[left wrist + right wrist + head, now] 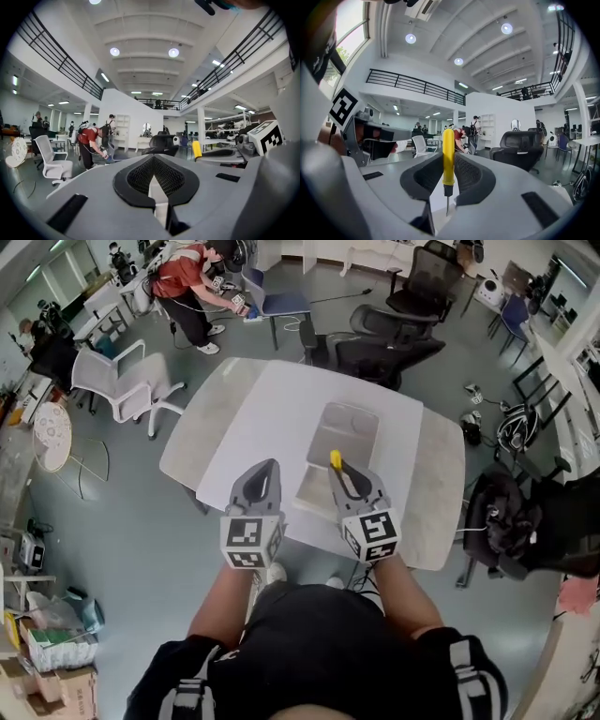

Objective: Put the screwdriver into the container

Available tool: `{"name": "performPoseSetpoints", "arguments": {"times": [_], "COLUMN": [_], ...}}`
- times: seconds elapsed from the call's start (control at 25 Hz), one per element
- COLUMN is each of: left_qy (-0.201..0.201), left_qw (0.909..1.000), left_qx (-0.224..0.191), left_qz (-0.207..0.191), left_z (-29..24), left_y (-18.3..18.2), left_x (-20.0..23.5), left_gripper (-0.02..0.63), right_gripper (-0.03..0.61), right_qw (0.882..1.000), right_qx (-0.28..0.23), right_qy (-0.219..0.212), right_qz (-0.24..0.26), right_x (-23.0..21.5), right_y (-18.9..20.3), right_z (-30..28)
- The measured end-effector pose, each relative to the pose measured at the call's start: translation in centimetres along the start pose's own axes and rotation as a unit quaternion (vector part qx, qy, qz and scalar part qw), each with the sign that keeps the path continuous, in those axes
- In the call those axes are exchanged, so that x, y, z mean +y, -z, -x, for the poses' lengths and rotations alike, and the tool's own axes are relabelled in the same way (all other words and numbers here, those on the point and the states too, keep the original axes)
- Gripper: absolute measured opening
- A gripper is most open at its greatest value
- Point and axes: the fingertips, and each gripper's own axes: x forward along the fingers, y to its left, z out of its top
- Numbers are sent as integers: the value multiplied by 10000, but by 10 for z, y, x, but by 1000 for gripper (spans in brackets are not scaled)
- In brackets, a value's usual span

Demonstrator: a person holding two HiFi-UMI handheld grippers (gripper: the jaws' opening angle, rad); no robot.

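Screwdriver [448, 159] upright, tip down | right gripper [340, 467] fingers pinch it | left gripper [153, 160] fingers together

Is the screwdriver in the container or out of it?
Out. The right hand-held gripper is shut on the screwdriver, holding it over the near end of the container.

Bright even ceiling lighting, soft shadows, strong fisheye distortion at edges
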Motion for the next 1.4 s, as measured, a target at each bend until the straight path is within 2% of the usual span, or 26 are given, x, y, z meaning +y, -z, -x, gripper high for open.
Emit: {"name": "performPoseSetpoints", "arguments": {"times": [0.16, 0.32, 0.48, 0.88, 1.0, 1.16, 1.28, 1.4], "left_qy": [120, 155, 173, -85, -150, -207, -258, -332], "left_qw": [9999, 9997, 9996, 9995, 9994, 9992, 9990, 9988], "left_qx": [60, 155, 205, 301, 299, 319, 338, 349], "left_qz": [48, 83, 42, 104, 111, 105, 101, 108], "left_z": [-8, -10, -8, 3, 4, 7, 11, 15], "left_y": [6, 16, 20, 25, 24, 26, 26, 27], "left_x": [7, 10, 12, 32, 35, 38, 44, 51], "left_gripper": [6, 6, 6, 6, 6, 6, 6, 6], "right_gripper": [58, 58, 58, 58, 58, 58, 58, 58], "right_qw": [9987, 9922, 9809, 9521, 9403, 9190, 9081, 8855], "right_qx": [485, 1126, 1779, 2851, 3191, 3745, 3981, 4506], "right_qy": [-110, -358, -661, -1036, -1091, -1146, -1180, -1064], "right_qz": [109, 394, 433, 382, 456, 460, 539, 388], "right_x": [2, 6, 8, 18, 19, 21, 21, 15], "right_y": [29, 69, 112, 190, 207, 237, 251, 274], "right_z": [-15, -26, -34, -63, -71, -77, -83, -75]}}
